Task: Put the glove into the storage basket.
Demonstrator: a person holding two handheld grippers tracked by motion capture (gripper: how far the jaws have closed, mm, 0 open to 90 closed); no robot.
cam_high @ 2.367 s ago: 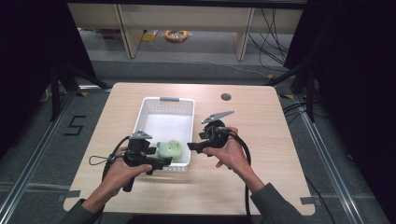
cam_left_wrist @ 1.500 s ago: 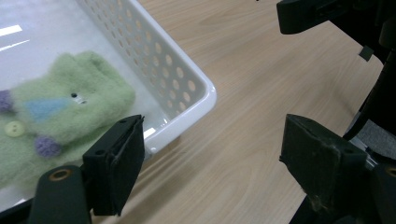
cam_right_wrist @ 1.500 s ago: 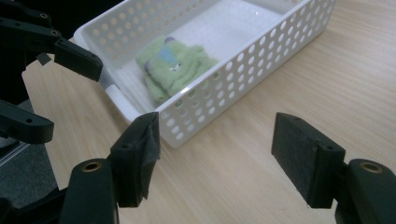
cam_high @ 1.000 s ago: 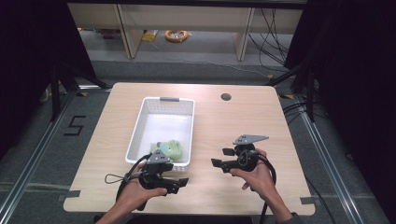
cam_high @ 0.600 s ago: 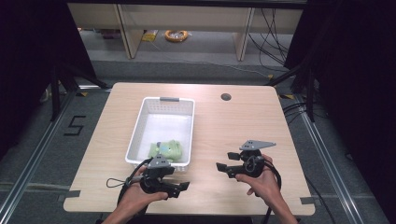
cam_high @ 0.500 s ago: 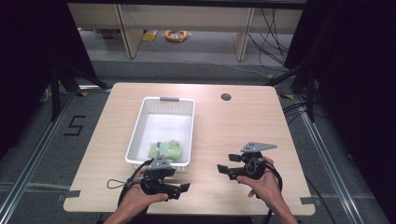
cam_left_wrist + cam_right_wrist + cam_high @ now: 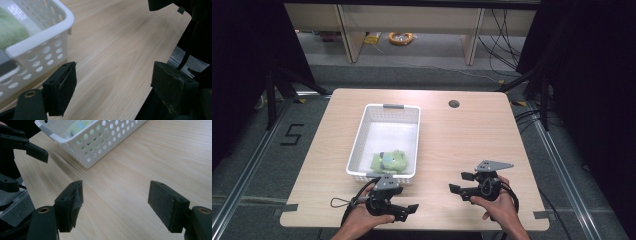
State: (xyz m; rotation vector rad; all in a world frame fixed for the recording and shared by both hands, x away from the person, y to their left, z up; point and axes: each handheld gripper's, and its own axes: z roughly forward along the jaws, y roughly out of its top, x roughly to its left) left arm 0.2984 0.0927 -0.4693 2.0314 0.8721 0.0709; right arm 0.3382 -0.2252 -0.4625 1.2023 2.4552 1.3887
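from above we see the left hand-held gripper at the near edge of the counter, just near of the basket, and the right hand-held gripper well apart at the near right. the green cloth lies in the basket's near end. both hand-held grippers are spread wide and hold nothing. the left gripper view adds the basket's holed corner close by, with cloth inside. the right gripper view shows the basket's side wall and the left hand-held gripper's open jaws at its left.
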